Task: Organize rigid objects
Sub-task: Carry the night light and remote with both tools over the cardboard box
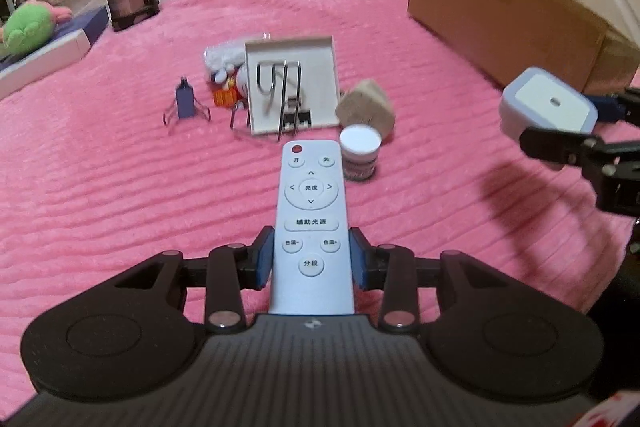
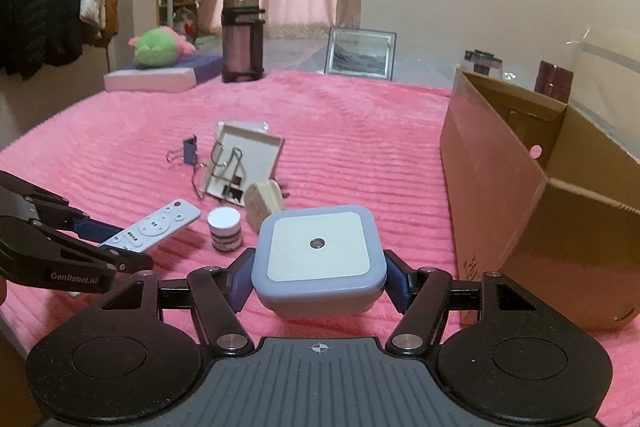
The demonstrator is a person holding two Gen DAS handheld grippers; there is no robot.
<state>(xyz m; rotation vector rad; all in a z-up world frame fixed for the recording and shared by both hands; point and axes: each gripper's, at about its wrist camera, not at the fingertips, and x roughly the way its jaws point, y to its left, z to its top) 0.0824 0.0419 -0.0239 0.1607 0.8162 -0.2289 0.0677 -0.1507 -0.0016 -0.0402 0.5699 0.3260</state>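
The pink blanket (image 2: 340, 115) fills both my views, and on its right edge stands the open cardboard box (image 2: 520, 179), which I take to be where the rigid pieces belong; from the right wrist view I can see part of its inside and nothing I can identify as sorted there yet, though much of the floor is hidden by its near wall. Next in size, the shallow white tray (image 1: 296, 83) sits tilted mid-blanket with bent wire clips lying in and against it. My right gripper (image 2: 318, 277) is clamped on the square night light (image 2: 318, 247), its blue pads pressed to both sides, carried clear of the blanket and just left of the box. My left gripper (image 1: 312, 263) grips the white remote (image 1: 312, 211) at its lower end, the button face up and the tip pointing at the clutter. So I judge the sorting barely begun: two items are in hand, none visibly delivered. Left on the blanket are the beige wedge-shaped block (image 1: 366, 105), the small white-lidded jar (image 1: 359, 155) just beside the remote's tip, and the blue binder clip (image 1: 185, 103) standing apart to the left (the small plush toy (image 1: 224, 75) behind the tray is soft, so I'd leave it).
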